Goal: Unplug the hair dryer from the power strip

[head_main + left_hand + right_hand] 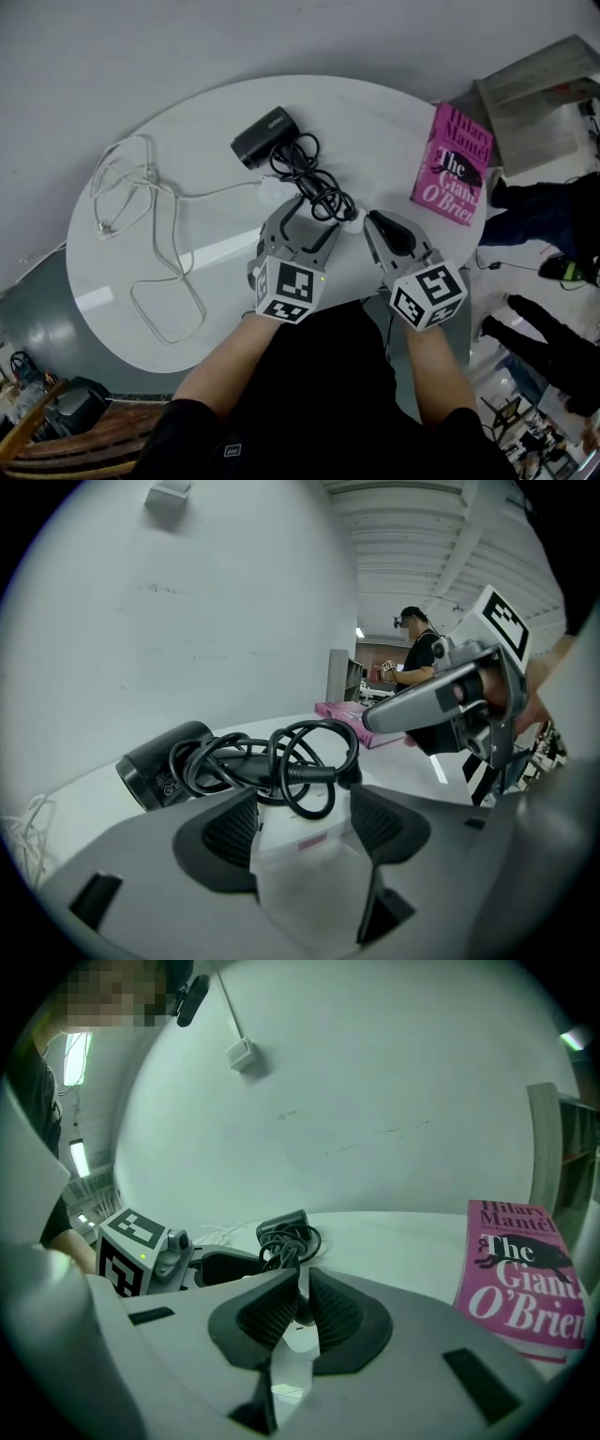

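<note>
Hair dryer: black, at 12 o'clock on table; cord coiled at its 5 o'clock. Power strip: white, between the wide-apart jaws of left gripper. Right gripper: jaws nearly together, possibly at the plug. Book: 3 o'clock.

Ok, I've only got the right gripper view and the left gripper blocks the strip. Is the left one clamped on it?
Observer: No. The left gripper is open, its jaws either side of the white strip and not clamped on it.
Operator: Is the plug in?
Observer: It looks so. In the left gripper view the black plug stands on the strip's far end, with the cord coiled behind it.
</note>
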